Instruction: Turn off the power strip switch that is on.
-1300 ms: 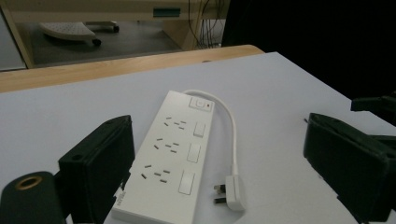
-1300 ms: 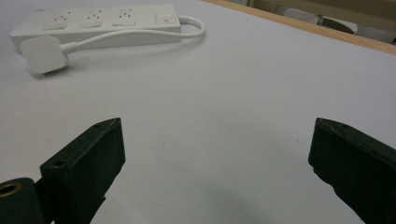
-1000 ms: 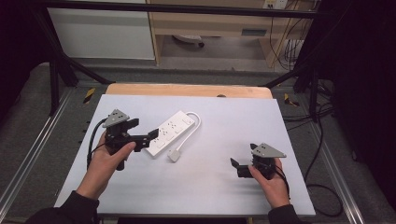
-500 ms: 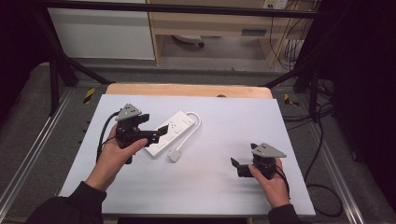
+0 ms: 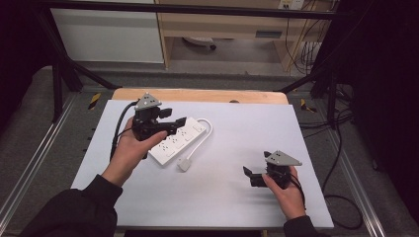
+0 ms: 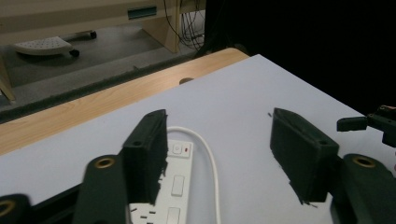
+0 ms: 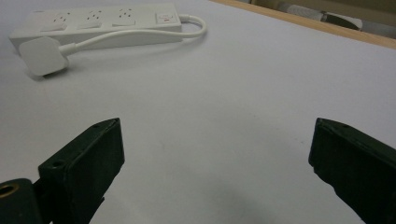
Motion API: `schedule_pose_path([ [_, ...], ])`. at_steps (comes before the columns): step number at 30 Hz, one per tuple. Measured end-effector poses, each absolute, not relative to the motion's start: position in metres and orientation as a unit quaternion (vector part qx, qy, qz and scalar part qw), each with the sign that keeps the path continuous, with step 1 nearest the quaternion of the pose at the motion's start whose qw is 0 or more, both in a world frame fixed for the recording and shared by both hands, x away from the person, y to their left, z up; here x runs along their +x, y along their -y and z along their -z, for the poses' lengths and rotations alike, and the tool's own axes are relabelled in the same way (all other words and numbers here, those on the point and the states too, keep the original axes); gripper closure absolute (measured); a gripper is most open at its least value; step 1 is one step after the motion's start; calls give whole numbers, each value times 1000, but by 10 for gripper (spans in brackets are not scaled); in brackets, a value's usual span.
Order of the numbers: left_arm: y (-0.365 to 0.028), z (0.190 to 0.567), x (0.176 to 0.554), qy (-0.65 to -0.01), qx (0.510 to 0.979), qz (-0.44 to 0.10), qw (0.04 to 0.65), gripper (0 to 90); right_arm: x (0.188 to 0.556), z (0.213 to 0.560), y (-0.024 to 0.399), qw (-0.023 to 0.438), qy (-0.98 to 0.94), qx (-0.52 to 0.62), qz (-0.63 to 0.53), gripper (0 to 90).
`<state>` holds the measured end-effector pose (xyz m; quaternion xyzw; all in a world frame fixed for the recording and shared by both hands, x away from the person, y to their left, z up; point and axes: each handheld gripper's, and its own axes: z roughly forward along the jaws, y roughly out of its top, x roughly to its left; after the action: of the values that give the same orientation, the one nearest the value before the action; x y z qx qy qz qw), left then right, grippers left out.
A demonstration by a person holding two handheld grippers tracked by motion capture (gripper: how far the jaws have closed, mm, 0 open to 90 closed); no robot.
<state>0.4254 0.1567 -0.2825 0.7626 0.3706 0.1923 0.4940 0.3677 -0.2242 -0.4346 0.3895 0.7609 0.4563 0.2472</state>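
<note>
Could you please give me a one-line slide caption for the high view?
Left tongs poised over a white power strip on the table; right tongs open, apart.

The left gripper (image 5: 180, 121) hovers over the near end of the white power strip (image 5: 179, 140), its jaws having just been closing, nothing visibly clamped between them from up here. The strip lies slantwise on the white worktop (image 5: 247, 123), its cord (image 5: 209, 133) looping round the far end and back to the white plug (image 5: 184, 164), which sits just beside the strip's long edge. Over on the right, well apart from all that, the right gripper (image 5: 249, 176) rests low on the worktop, jaws pointing left and standing apart.
</note>
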Motion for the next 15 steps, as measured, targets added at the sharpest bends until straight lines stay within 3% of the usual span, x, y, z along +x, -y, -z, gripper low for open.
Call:
schedule_pose_path([
  [10,-148,282,438,-367,766,-188,493,600,369,435,225,253,-760,395,-451,40],
  [15,-139,285,452,-363,773,-179,489,760,370,435,225,256,-759,400,-446,41],
])
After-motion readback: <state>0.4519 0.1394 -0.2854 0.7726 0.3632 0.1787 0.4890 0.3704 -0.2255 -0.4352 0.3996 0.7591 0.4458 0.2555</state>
